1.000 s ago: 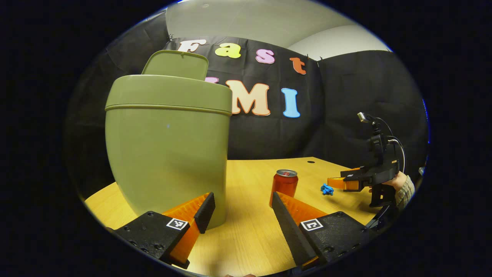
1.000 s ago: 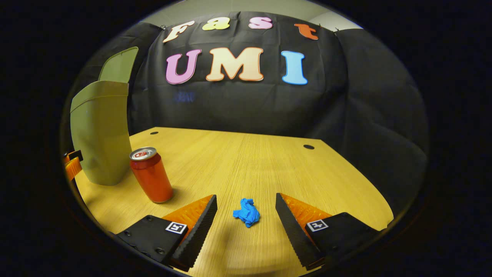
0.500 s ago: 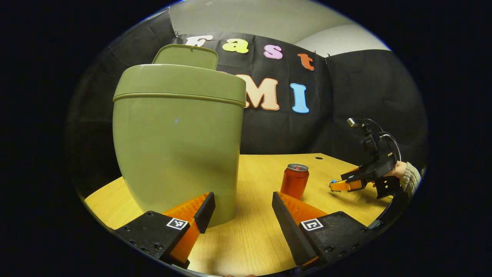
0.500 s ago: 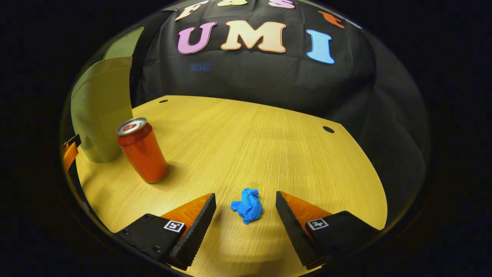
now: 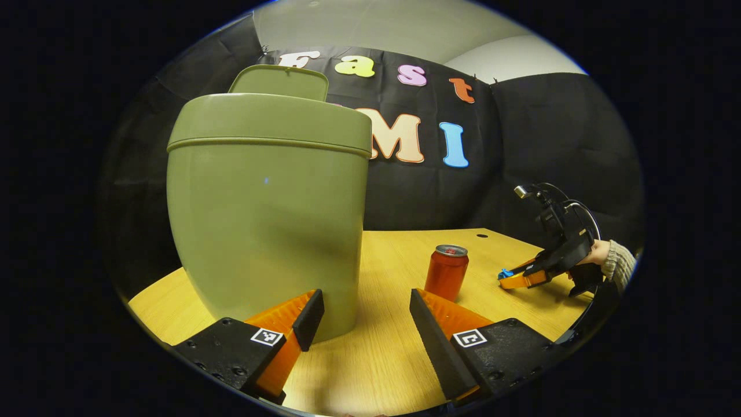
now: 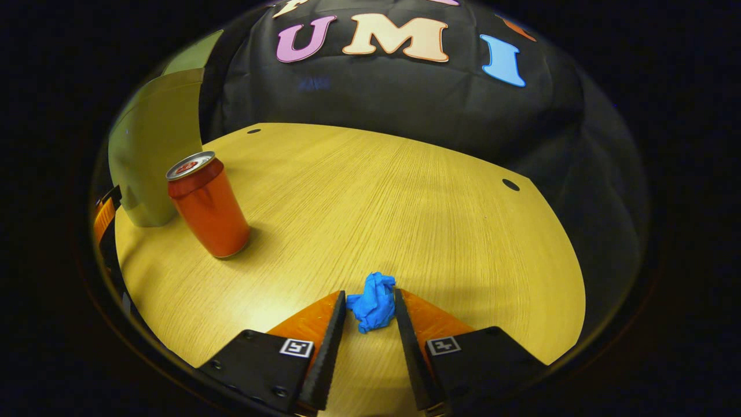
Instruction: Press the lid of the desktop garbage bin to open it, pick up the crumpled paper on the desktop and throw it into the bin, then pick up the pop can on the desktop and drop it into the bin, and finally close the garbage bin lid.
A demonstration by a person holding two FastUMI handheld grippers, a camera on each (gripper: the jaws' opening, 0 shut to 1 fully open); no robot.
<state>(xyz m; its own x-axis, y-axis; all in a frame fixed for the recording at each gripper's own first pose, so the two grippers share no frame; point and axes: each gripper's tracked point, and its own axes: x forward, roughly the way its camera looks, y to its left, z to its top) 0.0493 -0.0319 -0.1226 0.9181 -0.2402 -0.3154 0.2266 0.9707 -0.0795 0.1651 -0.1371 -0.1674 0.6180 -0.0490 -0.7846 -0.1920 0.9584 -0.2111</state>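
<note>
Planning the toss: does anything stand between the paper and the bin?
The can stands upright on the table, between the paper in the right gripper and the bin, whose lid is up.

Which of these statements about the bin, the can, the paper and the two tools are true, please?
1. The olive desktop garbage bin has its lid raised. True.
2. The red pop can lies on its side. False: it stands upright on the wooden desktop.
3. The right tool has its fingers closed against the blue crumpled paper. True.
4. The left tool holds the can. False: its fingers are apart and hold nothing.
5. The paper is already in the bin. False: it is at the desktop.
</note>
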